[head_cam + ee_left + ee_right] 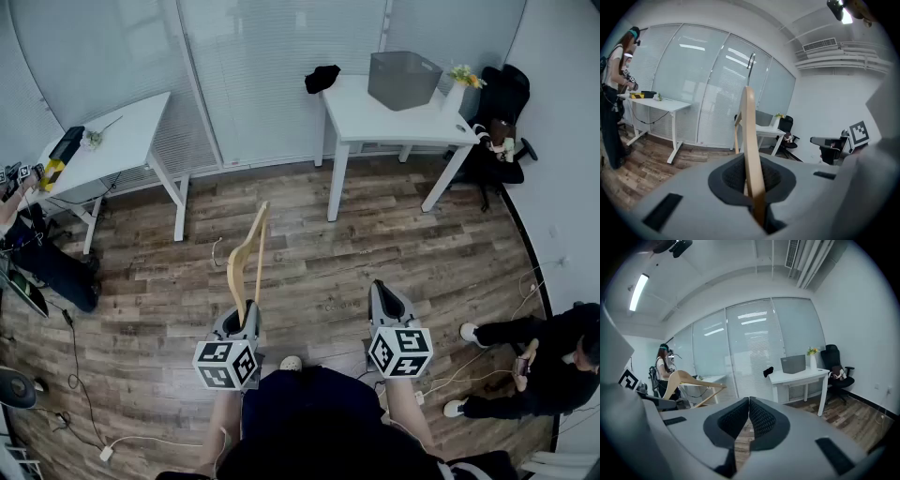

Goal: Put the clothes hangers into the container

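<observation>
Carrying step: one hanger in hand, well short of the table.

The white table [373, 117] bears the grey container [404, 80]. The wooden hanger [246, 255] is well apart from that table, clamped upright in the left claw [240, 317]. The right claw [749, 414], equally far from the table, is pressed together on nothing. Next, I judge, the hanger must travel to the table and be lowered into the container.

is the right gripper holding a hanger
No, the right gripper is shut on nothing; the wooden hanger sits in the left gripper.
</observation>
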Tool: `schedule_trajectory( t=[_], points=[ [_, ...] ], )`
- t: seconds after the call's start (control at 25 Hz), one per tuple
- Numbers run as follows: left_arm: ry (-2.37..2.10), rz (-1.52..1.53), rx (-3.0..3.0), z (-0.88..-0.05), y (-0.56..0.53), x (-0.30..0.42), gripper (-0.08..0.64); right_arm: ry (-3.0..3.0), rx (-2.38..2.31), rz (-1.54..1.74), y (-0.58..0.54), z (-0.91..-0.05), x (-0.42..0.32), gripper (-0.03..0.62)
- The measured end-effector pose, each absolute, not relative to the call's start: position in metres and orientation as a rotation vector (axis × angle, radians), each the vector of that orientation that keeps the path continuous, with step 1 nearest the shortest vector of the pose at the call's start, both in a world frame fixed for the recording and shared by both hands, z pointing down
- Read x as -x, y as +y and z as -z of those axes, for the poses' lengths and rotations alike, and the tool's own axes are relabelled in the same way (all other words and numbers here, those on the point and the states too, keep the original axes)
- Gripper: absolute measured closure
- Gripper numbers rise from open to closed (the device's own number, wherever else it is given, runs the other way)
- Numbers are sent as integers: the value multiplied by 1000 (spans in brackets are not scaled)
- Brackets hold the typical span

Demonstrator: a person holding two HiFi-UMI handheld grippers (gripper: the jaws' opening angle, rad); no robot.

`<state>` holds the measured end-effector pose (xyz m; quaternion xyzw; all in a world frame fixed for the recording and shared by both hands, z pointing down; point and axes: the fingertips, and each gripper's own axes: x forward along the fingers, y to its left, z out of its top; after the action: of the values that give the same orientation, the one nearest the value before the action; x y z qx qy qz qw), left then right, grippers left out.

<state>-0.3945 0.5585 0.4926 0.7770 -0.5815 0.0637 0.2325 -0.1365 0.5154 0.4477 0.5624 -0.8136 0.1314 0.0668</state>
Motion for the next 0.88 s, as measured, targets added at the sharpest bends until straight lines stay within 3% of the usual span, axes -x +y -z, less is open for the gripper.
schedule_trajectory(
  t=[0.88],
  points=[
    [-1509,-202,-2244,-490,540,405,540,-2434,-1772,-409,516,-447,163,561]
  ],
)
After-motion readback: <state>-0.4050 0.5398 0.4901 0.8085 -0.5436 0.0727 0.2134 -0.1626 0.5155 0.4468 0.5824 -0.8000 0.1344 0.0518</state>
